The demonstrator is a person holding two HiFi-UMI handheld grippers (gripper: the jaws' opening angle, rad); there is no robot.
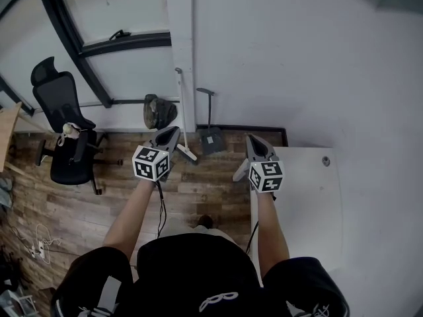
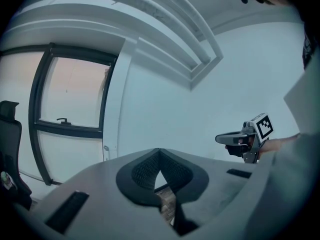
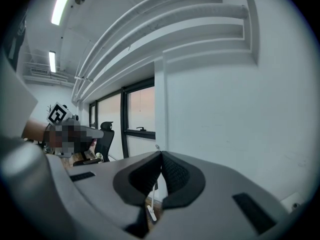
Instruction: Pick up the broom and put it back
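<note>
**Head view, looking steeply down over your arms.** Your left gripper [image 1: 174,132] and your right gripper [image 1: 253,139] are held out side by side. Both point toward the far white wall [image 1: 297,58].

**Jaws.**
- **Left gripper view:** your left gripper [image 2: 159,153] has its dark ribbed pads pressed together at the tips, with nothing between them.
- **Right gripper view:** your right gripper [image 3: 161,156] is closed in the same way and carries nothing.

**Task object.** The white long-handled broom [image 1: 182,111] leans upright against the far wall. Its head rests on the brown wood-plank floor [image 1: 119,197]. In the head view the head lies just right of your left gripper's tip. Neither gripper touches the broom. In the right gripper view a thin white length of the broom [image 3: 152,196] shows through the gap below the closed pads.

**Surroundings.**
- A dark grey long-handled dustpan [image 1: 211,139] stands just right of the broom, against the same wall.
- A dark rounded object [image 1: 159,111] sits at the foot of the wall, left of the broom. It may be a bag or a helmet; the view is too coarse to tell.
- A black office chair [image 1: 66,127] stands well to the left, near the dark-framed window [image 1: 125,45].
- A white table [image 1: 304,203] fills the near right. Your right gripper is over its left edge.
</note>
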